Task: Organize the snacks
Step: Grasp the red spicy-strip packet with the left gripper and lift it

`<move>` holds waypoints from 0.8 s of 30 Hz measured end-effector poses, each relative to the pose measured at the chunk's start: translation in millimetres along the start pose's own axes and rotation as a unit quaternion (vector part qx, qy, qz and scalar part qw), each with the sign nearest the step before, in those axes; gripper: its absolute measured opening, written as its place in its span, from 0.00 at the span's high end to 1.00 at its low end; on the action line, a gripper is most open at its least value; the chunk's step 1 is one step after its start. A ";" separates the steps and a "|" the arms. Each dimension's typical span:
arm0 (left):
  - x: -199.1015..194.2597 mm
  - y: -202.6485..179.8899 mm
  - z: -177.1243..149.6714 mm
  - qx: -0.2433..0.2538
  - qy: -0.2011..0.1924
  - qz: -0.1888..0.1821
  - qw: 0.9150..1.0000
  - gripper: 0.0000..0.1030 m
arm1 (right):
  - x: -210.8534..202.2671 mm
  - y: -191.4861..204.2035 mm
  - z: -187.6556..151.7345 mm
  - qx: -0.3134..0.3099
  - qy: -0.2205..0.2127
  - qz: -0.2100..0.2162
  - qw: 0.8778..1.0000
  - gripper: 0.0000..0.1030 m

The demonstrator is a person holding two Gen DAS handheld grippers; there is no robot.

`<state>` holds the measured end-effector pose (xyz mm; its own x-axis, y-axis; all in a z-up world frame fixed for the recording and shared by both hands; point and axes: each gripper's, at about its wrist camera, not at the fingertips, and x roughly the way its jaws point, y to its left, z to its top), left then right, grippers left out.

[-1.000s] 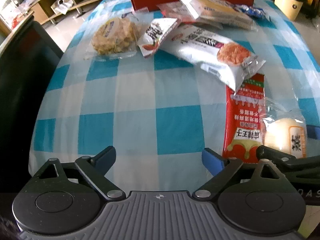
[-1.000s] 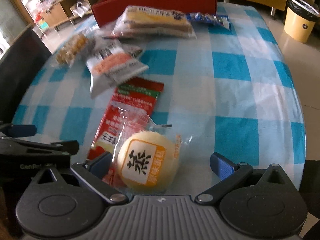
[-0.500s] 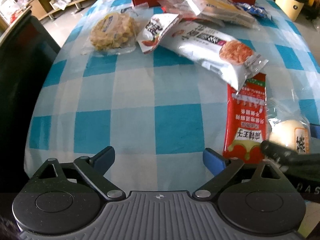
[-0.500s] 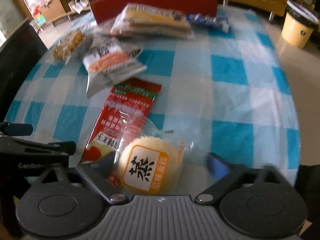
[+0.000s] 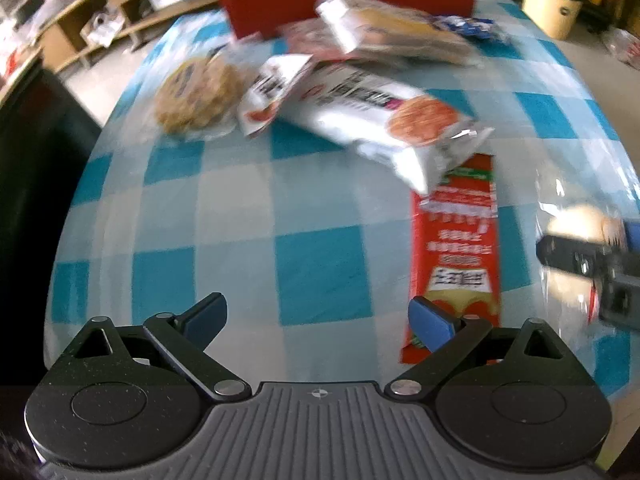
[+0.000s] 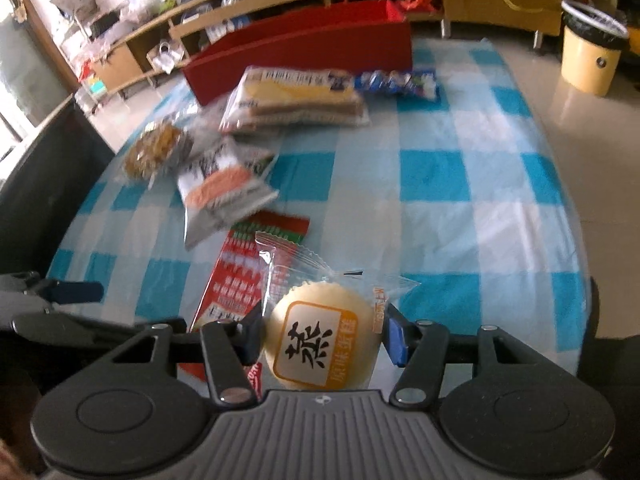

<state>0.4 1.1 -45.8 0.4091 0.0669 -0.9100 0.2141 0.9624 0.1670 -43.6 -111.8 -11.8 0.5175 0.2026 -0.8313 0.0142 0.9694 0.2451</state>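
A round yellow steamed cake in a clear packet point(image 6: 316, 344) sits between the pads of my right gripper point(image 6: 324, 334). Its jaws are closing and both pads press on the cake, which hangs just above the checked cloth. The cake point(image 5: 580, 220) also shows blurred at the right edge of the left wrist view. Under it lies a long red packet point(image 6: 244, 280), flat on the cloth. My left gripper point(image 5: 318, 314) hovers over bare cloth with its jaws opening and nothing between them; the red packet point(image 5: 456, 240) lies beside its right finger. A red box point(image 6: 304, 48) stands at the table's far edge.
In front of the box lie a white packet with an orange disc point(image 5: 384, 120), a clear bag of crisp cake point(image 5: 196, 96), a biscuit packet point(image 6: 296, 100) and a blue packet point(image 6: 396, 82). A dark chair back point(image 5: 32, 160) stands left, a yellow bin point(image 6: 588, 60) on the floor right.
My right gripper's jaws went from wide open to pressed on the cake packet and rose a little with it. The left gripper stayed roughly in place.
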 end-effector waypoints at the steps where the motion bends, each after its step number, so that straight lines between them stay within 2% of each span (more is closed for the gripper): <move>1: -0.5 -3.6 0.8 0.008 -0.004 -0.001 1.000 0.03 | -2.4 -1.8 2.1 0.001 -0.008 -0.004 1.000 0.45; 6: 2.3 -28.3 2.6 0.053 -0.011 -0.001 0.999 0.02 | -10.3 -14.2 9.1 0.018 -0.033 -0.017 0.999 0.45; 9: 4.5 -38.2 6.5 0.064 -0.024 0.003 0.998 0.00 | -12.4 -21.3 11.2 0.035 -0.040 -0.013 0.998 0.45; 18: 15.0 -35.3 22.4 0.010 0.001 -0.039 0.999 0.00 | -10.3 -36.2 13.9 0.074 -0.041 -0.004 0.996 0.45; 22: 15.0 -48.7 28.2 0.028 -0.012 -0.033 0.999 0.00 | -9.4 -35.6 14.2 0.073 -0.040 -0.005 0.997 0.46; 24: 20.8 -55.2 31.3 0.036 -0.003 -0.030 0.999 0.00 | -10.4 -38.0 14.2 0.079 -0.041 -0.006 0.996 0.46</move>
<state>24.9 -58.9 -62.1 0.3990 0.0071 -0.9169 0.3021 0.9431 0.1388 -37.3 -152.7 -5.4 0.5851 0.1724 -0.7924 0.1514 0.9367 0.3156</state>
